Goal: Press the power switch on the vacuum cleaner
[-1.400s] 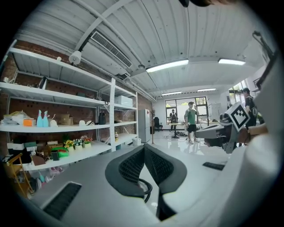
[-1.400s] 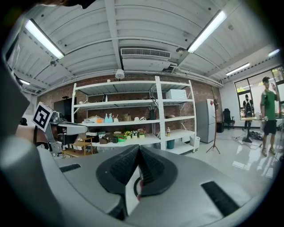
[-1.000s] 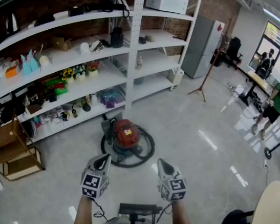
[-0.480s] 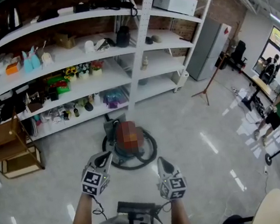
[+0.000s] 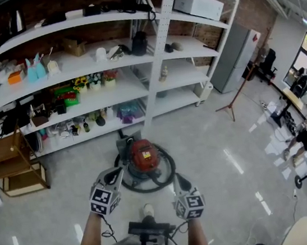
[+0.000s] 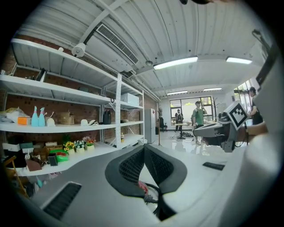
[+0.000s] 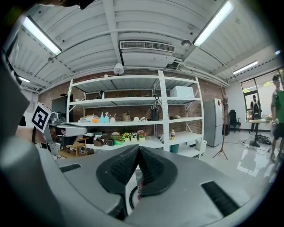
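Nearest me, the person holds both tools out over the glossy floor (image 5: 220, 194). The left tongs (image 5: 116, 174) and right tongs (image 5: 176, 177) each have their jaws pressed together, with nothing between them. Both hang short of the vacuum cleaner (image 5: 142, 153) and do not touch it. The red canister stands on the floor just ahead of the tips, and its black hose (image 5: 170, 167) is looped around it. Beyond the vacuum cleaner rises a white shelving unit (image 5: 167, 38) crowded with small goods. A wooden rack (image 5: 5, 154) stands well off to the vacuum cleaner's left, and a tripod (image 5: 229, 103) to its right.
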Demonstrator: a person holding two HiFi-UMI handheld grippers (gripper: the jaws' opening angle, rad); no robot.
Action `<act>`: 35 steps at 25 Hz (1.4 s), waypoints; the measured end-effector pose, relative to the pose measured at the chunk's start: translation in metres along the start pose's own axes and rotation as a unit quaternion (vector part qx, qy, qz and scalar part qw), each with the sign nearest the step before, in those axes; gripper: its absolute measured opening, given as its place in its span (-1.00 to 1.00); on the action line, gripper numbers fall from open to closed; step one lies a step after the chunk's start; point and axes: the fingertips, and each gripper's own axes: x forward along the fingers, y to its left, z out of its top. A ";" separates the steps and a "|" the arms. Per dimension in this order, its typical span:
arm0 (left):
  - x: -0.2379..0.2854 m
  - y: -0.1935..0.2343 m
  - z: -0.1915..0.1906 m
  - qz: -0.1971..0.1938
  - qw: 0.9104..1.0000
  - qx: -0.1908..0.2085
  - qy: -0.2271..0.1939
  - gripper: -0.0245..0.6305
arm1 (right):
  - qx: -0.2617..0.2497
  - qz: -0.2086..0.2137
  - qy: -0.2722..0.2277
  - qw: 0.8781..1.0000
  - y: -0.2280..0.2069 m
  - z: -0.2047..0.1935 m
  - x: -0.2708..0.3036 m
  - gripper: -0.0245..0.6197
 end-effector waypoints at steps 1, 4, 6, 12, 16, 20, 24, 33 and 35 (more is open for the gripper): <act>0.007 0.002 0.000 0.001 1.000 0.002 0.000 -0.91 | 0.001 0.001 0.000 1.000 -0.005 0.000 0.006 -0.89; 0.027 0.006 0.008 0.002 1.000 0.006 -0.006 -0.91 | 0.003 0.003 -0.003 1.000 -0.021 0.006 0.026 -0.89; 0.040 0.013 0.013 0.005 1.000 0.004 -0.006 -0.91 | 0.005 0.008 0.001 1.000 -0.028 0.009 0.040 -0.89; 0.079 0.027 0.017 0.011 1.000 -0.003 0.006 -0.91 | 0.008 0.022 0.005 1.000 -0.048 0.016 0.080 -0.89; 0.107 0.033 0.020 0.014 1.000 -0.005 0.007 -0.91 | 0.007 0.023 0.015 1.000 -0.070 0.017 0.102 -0.89; 0.135 0.040 0.017 0.018 1.000 -0.005 0.018 -0.91 | 0.010 0.029 0.023 0.999 -0.085 0.021 0.126 -0.89; 0.159 0.048 0.019 0.025 0.999 -0.011 0.020 -0.91 | 0.016 0.043 0.028 0.999 -0.097 0.023 0.151 -0.89; 0.214 0.055 0.031 0.040 0.999 -0.005 0.026 -0.91 | 0.018 0.069 0.030 0.997 -0.134 0.030 0.199 -0.89; 0.223 0.057 0.030 0.043 0.999 -0.006 0.028 -0.91 | 0.019 0.073 0.031 0.997 -0.140 0.030 0.209 -0.89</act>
